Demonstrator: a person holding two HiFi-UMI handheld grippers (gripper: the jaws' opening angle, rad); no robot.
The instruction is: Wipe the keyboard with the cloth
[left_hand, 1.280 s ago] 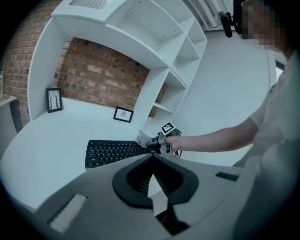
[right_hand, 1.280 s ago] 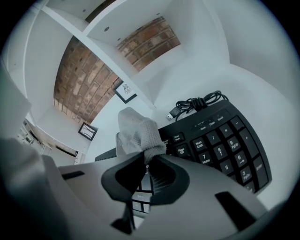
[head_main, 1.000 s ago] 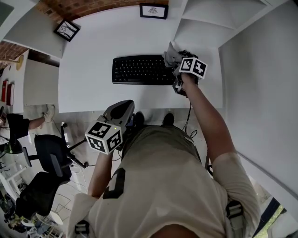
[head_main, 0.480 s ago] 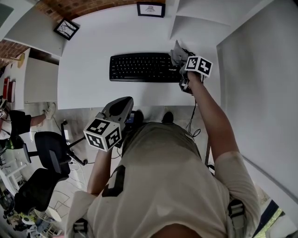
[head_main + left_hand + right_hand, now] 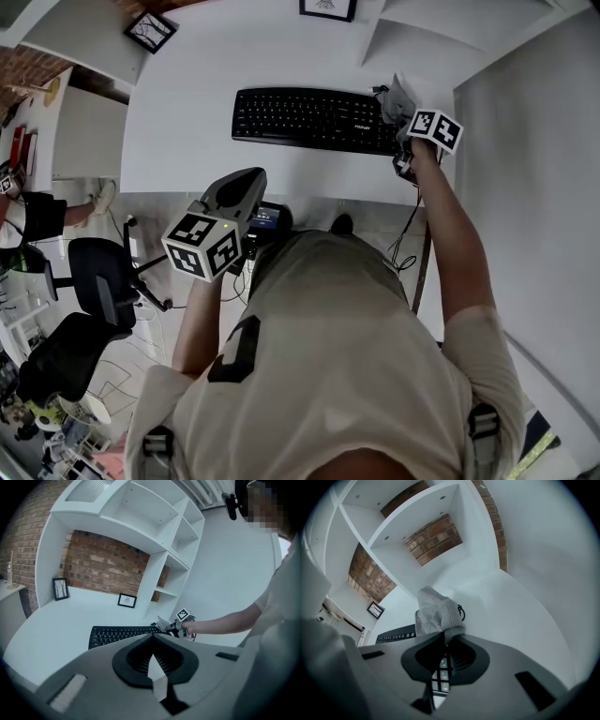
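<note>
The keyboard (image 5: 314,120) lies on the counter (image 5: 192,112), right of its middle. The cloth (image 5: 398,97), between the jaws of the right hand-held gripper (image 5: 403,120), sits at the keyboard's right end, perhaps touching it. The left hand-held gripper (image 5: 251,180) hangs before the counter's near edge. A picture frame (image 5: 327,7) stands behind the keyboard, and a second frame (image 5: 150,31) at the back left.

Loads of bare table (image 5: 183,131) left of the keyboard (image 5: 309,117), plus an open strip along its near edge, so coming in from there is easy. At the back, a corner frame (image 5: 150,30) and a middle frame (image 5: 327,7) stand in the way. The right end is tight, hemmed in by the shelf unit (image 5: 417,33) and side wall (image 5: 525,141). The right gripper (image 5: 446,638) with the cloth (image 5: 398,94) is parked in that corner.
</note>
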